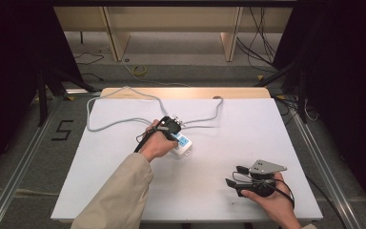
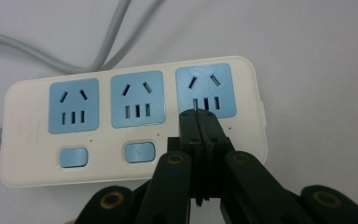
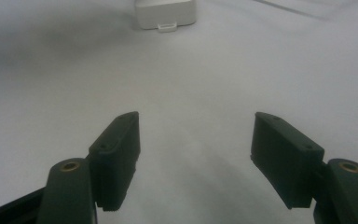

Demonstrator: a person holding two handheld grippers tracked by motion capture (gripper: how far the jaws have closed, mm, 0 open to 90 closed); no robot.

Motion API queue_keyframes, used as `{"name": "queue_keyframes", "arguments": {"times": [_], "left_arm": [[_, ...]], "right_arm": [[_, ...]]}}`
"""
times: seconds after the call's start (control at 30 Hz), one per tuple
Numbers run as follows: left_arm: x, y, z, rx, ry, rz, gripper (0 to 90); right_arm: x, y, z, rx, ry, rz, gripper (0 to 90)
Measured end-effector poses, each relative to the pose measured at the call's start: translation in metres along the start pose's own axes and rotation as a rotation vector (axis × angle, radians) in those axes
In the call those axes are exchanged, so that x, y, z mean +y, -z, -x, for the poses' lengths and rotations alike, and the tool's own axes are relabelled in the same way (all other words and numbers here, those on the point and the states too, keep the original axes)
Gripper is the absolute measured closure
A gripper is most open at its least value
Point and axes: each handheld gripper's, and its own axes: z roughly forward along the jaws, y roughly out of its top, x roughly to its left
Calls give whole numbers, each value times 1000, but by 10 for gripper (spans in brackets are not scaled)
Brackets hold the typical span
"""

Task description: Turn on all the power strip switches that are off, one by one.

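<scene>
A white power strip (image 2: 130, 121) with 3 blue socket faces and 2 visible blue switches (image 2: 140, 152) lies flat across the middle of the left gripper view, its long axis running left to right there. In the high view it sits just left of centre on the white table (image 1: 124, 191), angled from upper left to lower right, with its grey cable (image 1: 119, 121) leaving toward the upper left and looping across the top of the table. The left gripper (image 2: 199, 116) has its jaws clenched together with nothing between them, tips pressed at the lower edge of the right-hand socket face (the third switch, if there is one, would be hidden beneath them). This looks like a switch press under way; whether it has clicked cannot be told, and the other 2 switches appear untouched. The right gripper (image 1: 233, 175) rests at the lower right of the high view, jaws released and wide apart, well away from the strip
</scene>
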Motion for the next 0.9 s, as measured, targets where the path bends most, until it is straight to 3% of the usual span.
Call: {"name": "queue_keyframes", "arguments": {"times": [0.53, 0.73, 0.9], "left_arm": [[1, -2, 1, -22, 0, -18, 899], [1, -3, 0, -10, -18, -33, 900], [2, -4, 1, -8, -9, -28, 900]], "right_arm": [[0, 0, 0, 2, -1, 0, 334], [0, 0, 0, 1, 1, 3, 334], [1, 0, 0, 0, 0, 4, 334]]}}
